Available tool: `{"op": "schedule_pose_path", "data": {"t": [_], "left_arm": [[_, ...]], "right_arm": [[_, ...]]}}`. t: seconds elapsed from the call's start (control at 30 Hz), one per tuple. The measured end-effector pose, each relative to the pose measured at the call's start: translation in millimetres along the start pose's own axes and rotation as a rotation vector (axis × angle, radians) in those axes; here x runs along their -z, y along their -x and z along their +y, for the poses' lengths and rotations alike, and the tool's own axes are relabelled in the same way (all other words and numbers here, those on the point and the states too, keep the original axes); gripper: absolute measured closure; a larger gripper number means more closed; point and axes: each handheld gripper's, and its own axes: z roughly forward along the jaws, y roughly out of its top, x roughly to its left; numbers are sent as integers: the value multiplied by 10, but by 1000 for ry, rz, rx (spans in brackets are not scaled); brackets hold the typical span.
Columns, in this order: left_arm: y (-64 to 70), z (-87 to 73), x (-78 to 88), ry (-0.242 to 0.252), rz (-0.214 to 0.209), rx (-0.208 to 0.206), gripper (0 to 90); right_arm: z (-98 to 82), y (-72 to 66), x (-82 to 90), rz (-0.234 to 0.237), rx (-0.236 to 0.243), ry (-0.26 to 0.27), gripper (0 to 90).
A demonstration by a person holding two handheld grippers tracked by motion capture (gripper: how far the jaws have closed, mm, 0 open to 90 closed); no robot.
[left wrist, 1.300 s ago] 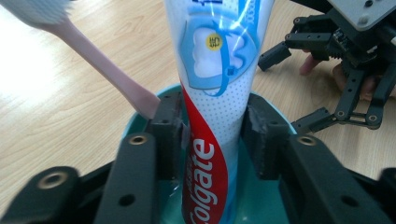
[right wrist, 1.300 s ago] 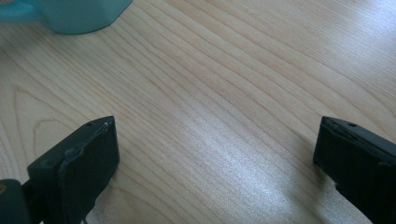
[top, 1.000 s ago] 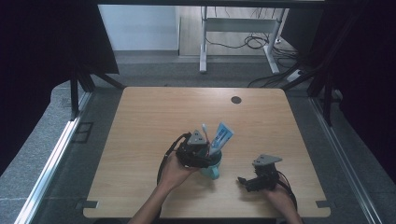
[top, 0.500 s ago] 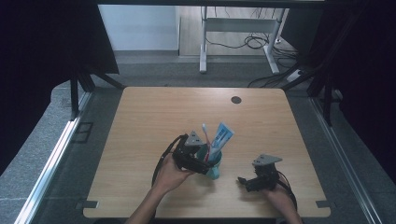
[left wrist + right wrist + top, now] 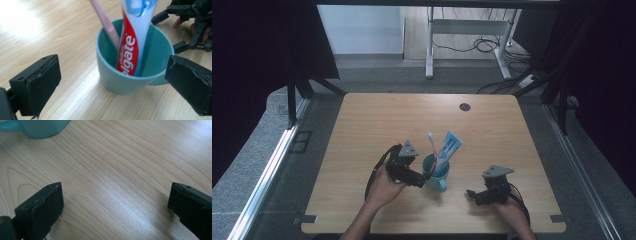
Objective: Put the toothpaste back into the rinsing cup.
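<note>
The left gripper [image 5: 110, 85] has just been opening its jaws wide; the cup [image 5: 130, 75] sits between them, untouched. Pull back straight, so nothing tips. The right gripper [image 5: 115, 207] gapes over bare bench [image 5: 120, 170].

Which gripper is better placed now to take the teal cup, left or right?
Left. The left gripper has open jaws on either side of the teal cup; the right gripper sits apart, facing bare table.
</note>
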Motion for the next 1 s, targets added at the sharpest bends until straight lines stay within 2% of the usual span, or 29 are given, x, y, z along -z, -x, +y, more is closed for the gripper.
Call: {"op": "schedule_pose_path", "data": {"t": [0.23, 0.67, 0.8, 1.0], "left_arm": [[-78, -106, 107, 2, 32, 9, 2], [-235, -395, 258, -16, 102, 32, 0], [-270, -503, 290, -22, 123, 46, 0], [-325, -679, 328, -19, 138, 87, 0]], "right_arm": [[0, -2, 0, 0, -3, 0, 0], [0, -1, -1, -1, 0, 0, 0], [0, -1, -1, -1, 0, 0, 0], [0, -1, -1, -1, -1, 0, 0]]}}
